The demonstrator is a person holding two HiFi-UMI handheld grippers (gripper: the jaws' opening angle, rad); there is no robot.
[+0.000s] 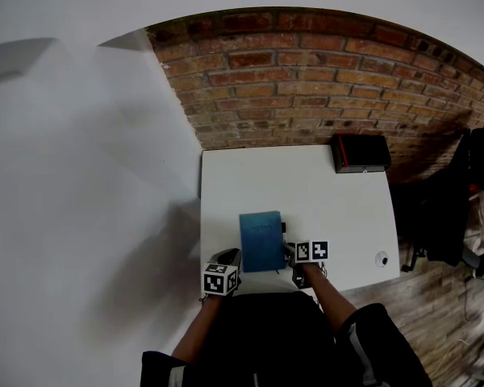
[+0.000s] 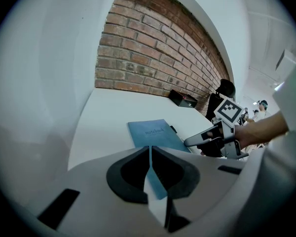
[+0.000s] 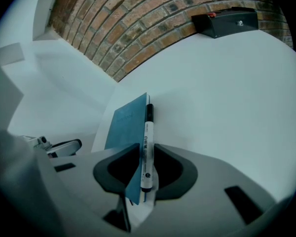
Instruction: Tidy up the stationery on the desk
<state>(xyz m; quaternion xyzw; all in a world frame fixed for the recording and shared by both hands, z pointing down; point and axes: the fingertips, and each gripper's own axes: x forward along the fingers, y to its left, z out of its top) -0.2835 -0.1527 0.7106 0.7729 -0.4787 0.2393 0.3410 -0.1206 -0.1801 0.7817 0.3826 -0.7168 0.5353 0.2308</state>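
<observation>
Right gripper (image 3: 147,149) fingers closed on the near end of the pen (image 3: 148,125), with the notebook (image 3: 126,125) edge in the same gap. Pen's long axis runs straight away from the fingers, along the notebook's right edge. Left gripper (image 2: 150,152) fingers pressed together at the notebook's near left corner; can't tell if pinching it. Notebook lies at worktop (image 1: 331,200) near edge. Right hand looks best placed to move the pen.

Dim, flat light; fisheye-warped edges

Matt notebook (image 1: 260,240), smooth plastic pen (image 3: 147,142)
</observation>
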